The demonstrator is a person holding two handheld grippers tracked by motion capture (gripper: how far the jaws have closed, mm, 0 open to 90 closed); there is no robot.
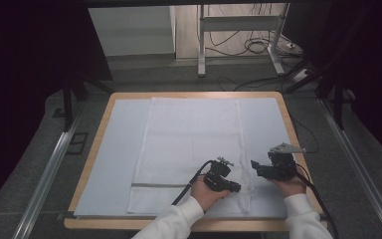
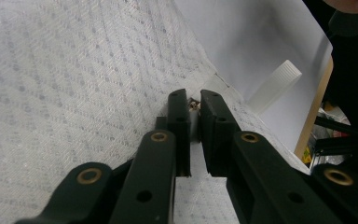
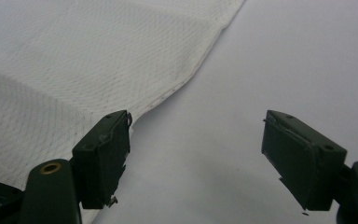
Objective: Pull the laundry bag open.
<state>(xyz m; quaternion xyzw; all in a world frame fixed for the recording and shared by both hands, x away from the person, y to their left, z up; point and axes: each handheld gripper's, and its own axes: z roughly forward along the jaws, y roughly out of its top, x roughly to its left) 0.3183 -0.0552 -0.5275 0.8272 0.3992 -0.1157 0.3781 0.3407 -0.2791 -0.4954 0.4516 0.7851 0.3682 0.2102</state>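
My left gripper [image 2: 193,109] is pinching the near right corner of the white waffle-weave cloth [image 1: 189,144]; my right gripper [image 3: 196,154] is hovering with jaws wide apart, gripping nothing.

One white towel [image 1: 189,144]; one pale table cover [image 1: 114,149]; two grippers: left gripper [image 1: 234,187], right gripper [image 1: 255,167].

High view: fixed cam above the person's side, facing fwd and down, takes in the whole worktop [image 1: 93,149] from well back. Left hand-held gripper [image 2: 194,100] view: cam rides on it, looks along its jaws, v. close to the white cloth [image 1: 189,144]. Right hand-held gripper [image 3: 196,135] view: same setup, low over the cloth edge. All 3 share the cloth's near right corner.
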